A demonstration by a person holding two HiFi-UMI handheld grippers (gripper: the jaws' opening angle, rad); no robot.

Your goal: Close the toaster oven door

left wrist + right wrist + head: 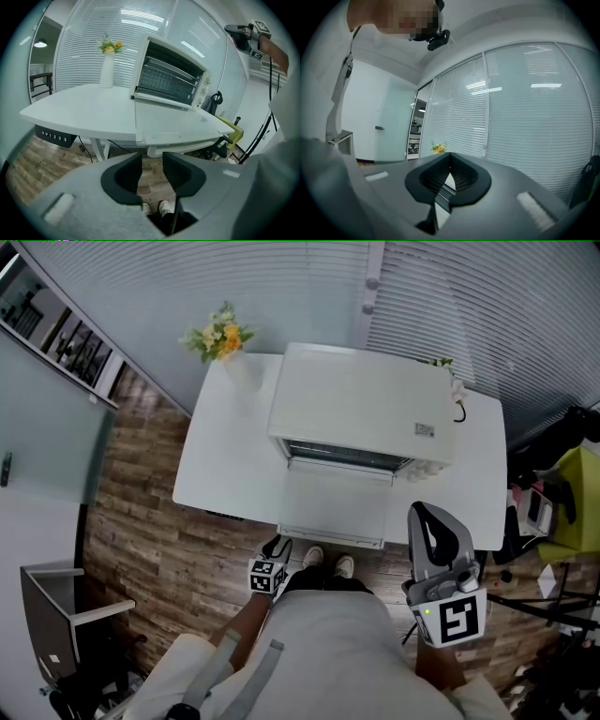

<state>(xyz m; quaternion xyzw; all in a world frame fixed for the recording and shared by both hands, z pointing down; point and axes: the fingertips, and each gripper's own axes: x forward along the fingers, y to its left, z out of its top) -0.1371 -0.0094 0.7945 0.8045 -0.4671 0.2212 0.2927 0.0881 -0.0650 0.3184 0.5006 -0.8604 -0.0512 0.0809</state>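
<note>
**Oven door down, left jaws apart beneath it**

The left gripper points downward with its two jaws standing apart and nothing between them; through the gap show only the wooden floor and the person's shoes. Ahead of and above these jaws lies the toaster oven door, swung fully down and level, its front edge reaching out past the edge of the white table. The jaws do not touch it. Beyond the door stands the toaster oven itself, its mouth open and the wire rack inside visible. To the left of the oven, from this gripper's side, a white vase of yellow flowers stands on the same table, well apart from the door.

The right gripper is held level and higher, off to the right of the oven door and clear of it (in the head view it sits beside the table's near corner). Its jaw tips meet, closed on nothing. Past them are window blinds and the small bunch of flowers in the distance.
</note>
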